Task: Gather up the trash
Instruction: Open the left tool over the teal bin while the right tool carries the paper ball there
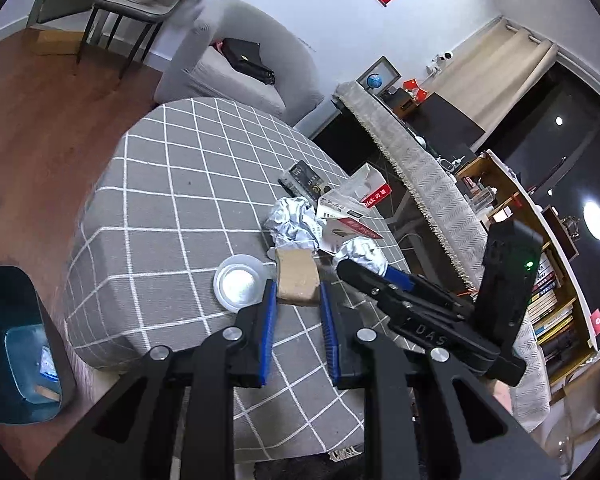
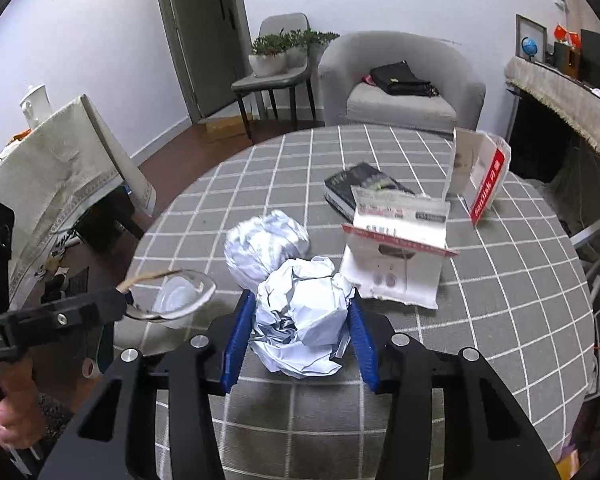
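Note:
My right gripper (image 2: 302, 300) is shut on a crumpled white paper ball (image 2: 304, 320) above the checked table (image 2: 500, 300); it shows in the left wrist view too (image 1: 362, 254). A second paper ball (image 2: 266, 246) lies just beyond. My left gripper (image 1: 298, 290) is open, its fingers on either side of a brown cardboard piece (image 1: 298, 276); whether they touch it is unclear. A clear plastic lid (image 1: 240, 282) lies to its left. Torn white and red packaging (image 2: 396, 256) lies on the right.
A dark book (image 2: 360, 188) and an opened white-red box (image 2: 484, 172) lie farther back. A teal bin (image 1: 16, 344) stands on the floor left of the table. A grey armchair (image 2: 400, 88) is beyond the table.

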Tool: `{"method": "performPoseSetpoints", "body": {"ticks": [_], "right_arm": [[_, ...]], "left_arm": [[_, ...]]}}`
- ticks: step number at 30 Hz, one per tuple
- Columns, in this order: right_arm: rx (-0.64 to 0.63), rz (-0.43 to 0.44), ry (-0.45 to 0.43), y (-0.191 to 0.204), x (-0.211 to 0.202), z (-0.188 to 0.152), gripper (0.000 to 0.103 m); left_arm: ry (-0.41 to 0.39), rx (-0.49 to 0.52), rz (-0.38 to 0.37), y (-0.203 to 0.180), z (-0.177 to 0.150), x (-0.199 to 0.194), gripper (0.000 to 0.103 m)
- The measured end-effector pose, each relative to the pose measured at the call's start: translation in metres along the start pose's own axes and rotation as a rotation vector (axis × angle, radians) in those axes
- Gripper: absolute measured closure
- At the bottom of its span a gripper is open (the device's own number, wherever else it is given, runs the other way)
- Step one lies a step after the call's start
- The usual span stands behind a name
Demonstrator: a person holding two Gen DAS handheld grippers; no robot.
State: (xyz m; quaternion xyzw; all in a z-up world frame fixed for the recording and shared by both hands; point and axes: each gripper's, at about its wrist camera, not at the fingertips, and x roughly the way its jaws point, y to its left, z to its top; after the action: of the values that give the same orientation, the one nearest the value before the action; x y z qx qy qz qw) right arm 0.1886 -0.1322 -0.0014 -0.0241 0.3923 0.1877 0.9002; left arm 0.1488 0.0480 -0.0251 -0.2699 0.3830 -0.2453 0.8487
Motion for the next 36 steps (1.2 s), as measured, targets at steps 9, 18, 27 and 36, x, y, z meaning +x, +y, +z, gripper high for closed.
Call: {"method": "performPoseSetpoints", "body": {"ticks": [9, 18, 27, 36], "right_arm": [[-0.026, 0.053, -0.032, 0.031, -0.004, 0.01, 0.056], [-0.11, 0.128, -0.024, 0.087, 0.009, 0.015, 0.056], [-0.148, 0.187, 0.0, 0.131, 0.028, 0.019, 0.056], [-0.201, 0.259, 0.04, 0.184, 0.051, 0.018, 0.056]], "left_arm": [[-0.056, -0.01, 0.047, 0.018, 0.004, -0.038, 0.08], [-0.103, -0.007, 0.166, 0.047, 0.002, -0.078, 0.08], [-0.092, -0.028, 0.326, 0.094, -0.005, -0.101, 0.08], [-0.05, -0.059, 0.466, 0.144, -0.019, -0.119, 0.08]]}}
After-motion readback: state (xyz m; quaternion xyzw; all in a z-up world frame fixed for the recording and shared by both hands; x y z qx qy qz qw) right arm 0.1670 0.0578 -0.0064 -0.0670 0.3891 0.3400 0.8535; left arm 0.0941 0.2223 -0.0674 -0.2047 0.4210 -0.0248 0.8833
